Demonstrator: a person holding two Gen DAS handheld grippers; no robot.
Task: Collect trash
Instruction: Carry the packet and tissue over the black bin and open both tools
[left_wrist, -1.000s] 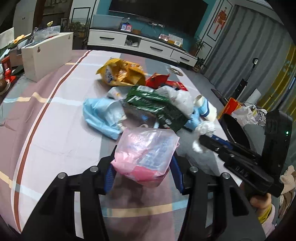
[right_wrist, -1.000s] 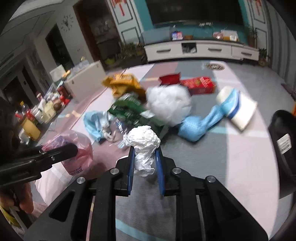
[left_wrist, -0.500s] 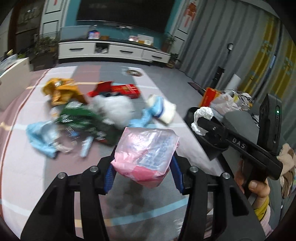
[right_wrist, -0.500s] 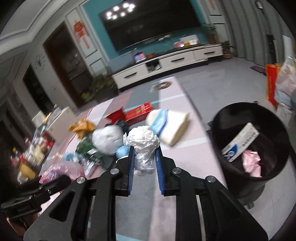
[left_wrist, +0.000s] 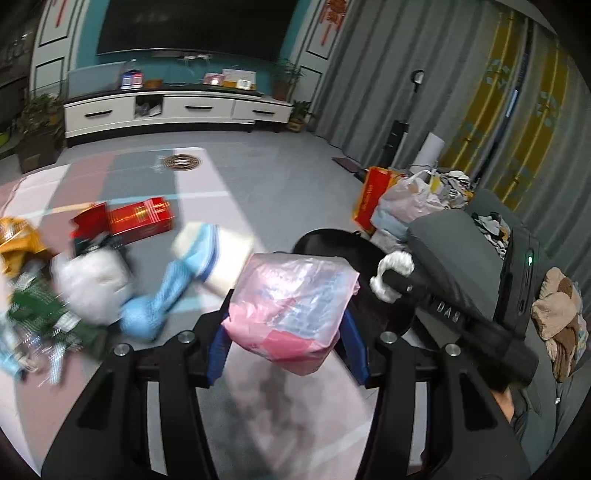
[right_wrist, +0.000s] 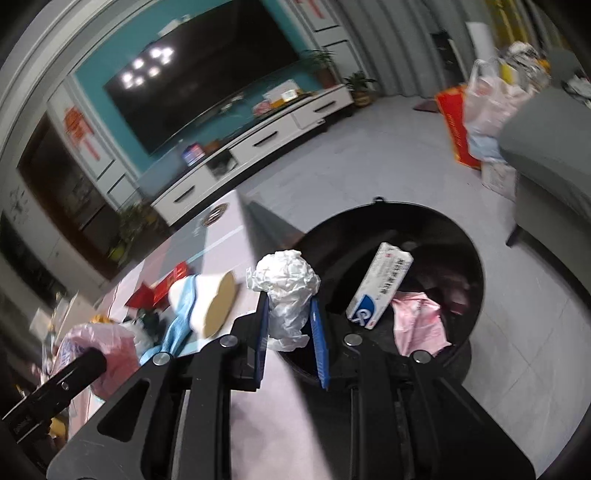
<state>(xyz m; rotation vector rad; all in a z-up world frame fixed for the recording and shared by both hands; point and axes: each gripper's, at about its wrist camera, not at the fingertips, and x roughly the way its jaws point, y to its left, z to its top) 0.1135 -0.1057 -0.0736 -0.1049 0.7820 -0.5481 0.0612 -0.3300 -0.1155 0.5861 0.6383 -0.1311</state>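
My left gripper is shut on a pink plastic bag and holds it above the table edge, near the black trash bin. My right gripper is shut on a crumpled white paper ball, held over the near rim of the bin. The bin holds a white-and-blue box and pink wrapping. The right gripper with the paper ball shows in the left wrist view, beside the pink bag. The pink bag also shows in the right wrist view.
More trash lies on the table: a red box, a blue-and-white pack, a white wad, green wrappers, a yellow bag. A grey sofa and full bags stand right of the bin.
Both grippers have swung right from the trash pile toward the bin, each keeping its load. The right gripper now holds the paper ball over the bin's rim.
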